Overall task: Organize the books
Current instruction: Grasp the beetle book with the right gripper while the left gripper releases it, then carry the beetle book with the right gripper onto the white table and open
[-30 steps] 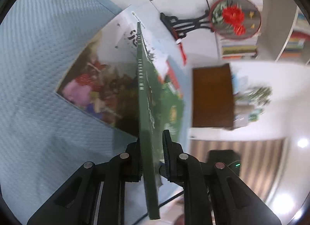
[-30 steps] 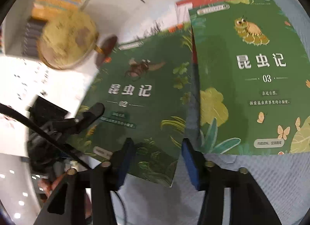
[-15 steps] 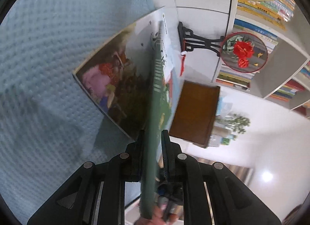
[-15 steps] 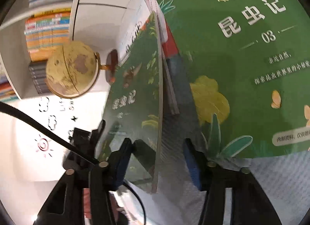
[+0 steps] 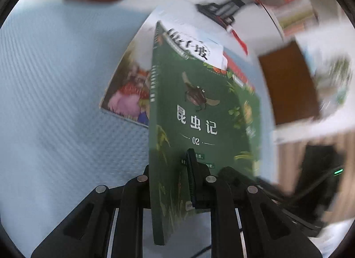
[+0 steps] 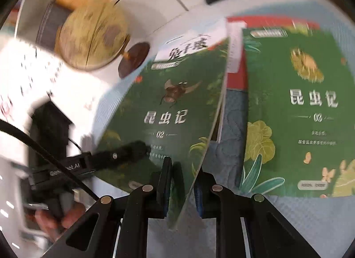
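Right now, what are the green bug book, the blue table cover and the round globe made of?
Green bug book: paper with a smooth printed card cover, seemingly; it bows while gripped. Blue table cover: probably quilted fabric or soft textured mat; a fine dimpled pattern shows. Globe: too blurred to tell; matte yellowish ball on a dark brown, wood-like base.

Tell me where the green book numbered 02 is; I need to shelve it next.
The green book numbered 02 is lifted off the blue mat, pinched by the left tool and right tool, left of the flat green book.
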